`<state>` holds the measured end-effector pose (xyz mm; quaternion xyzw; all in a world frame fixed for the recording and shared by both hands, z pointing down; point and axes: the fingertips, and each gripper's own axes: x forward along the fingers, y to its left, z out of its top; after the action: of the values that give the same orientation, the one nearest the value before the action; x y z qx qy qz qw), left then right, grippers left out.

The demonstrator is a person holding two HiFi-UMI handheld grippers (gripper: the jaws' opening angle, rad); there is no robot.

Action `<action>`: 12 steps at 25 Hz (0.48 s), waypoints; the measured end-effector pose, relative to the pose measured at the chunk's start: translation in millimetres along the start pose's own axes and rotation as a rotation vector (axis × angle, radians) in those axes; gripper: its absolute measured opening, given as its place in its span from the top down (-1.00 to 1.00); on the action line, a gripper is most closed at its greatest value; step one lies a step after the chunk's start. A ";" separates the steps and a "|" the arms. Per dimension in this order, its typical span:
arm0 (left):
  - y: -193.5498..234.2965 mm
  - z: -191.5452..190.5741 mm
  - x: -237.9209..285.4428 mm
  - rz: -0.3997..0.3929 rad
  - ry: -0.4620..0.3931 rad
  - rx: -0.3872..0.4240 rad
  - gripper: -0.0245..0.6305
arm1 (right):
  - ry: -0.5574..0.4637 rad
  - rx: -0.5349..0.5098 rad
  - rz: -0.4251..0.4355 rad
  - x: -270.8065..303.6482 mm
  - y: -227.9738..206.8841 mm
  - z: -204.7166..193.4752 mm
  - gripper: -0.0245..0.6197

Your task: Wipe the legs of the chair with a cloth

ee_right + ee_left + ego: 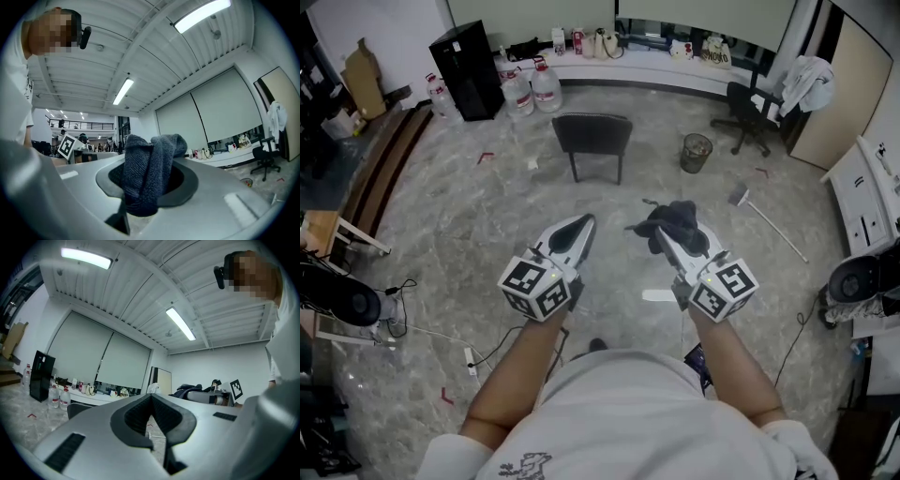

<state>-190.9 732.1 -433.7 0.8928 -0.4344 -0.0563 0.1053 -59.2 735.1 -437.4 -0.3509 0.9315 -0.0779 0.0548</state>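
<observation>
Head view: bin (697, 152) nr chair (592, 136) (contents unclear)

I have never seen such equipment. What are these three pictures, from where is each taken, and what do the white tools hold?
No robot here: a person holds a two-jaw gripper in each hand. The head view looks down from a camera on the person's head. The other two views come from cameras riding on the grippers. The left gripper is shut and empty. The right gripper pinches a dark cloth. A black chair stands ahead on the marble floor.
</observation>
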 end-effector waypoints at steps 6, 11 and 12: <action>50.4 8.2 45.3 -0.032 0.009 0.003 0.91 | 0.004 0.016 -0.043 43.9 -40.1 -6.8 0.57; 91.6 5.0 106.5 -0.028 0.023 -0.007 0.91 | 0.013 -0.004 -0.078 76.1 -102.1 -6.6 0.57; 99.7 2.6 121.9 -0.023 0.028 -0.005 0.91 | 0.015 -0.009 -0.077 84.1 -118.1 -7.6 0.57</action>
<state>-192.5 575.9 -413.8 0.8981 -0.4226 -0.0462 0.1128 -47.1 592.6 -412.2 -0.3862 0.9180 -0.0786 0.0434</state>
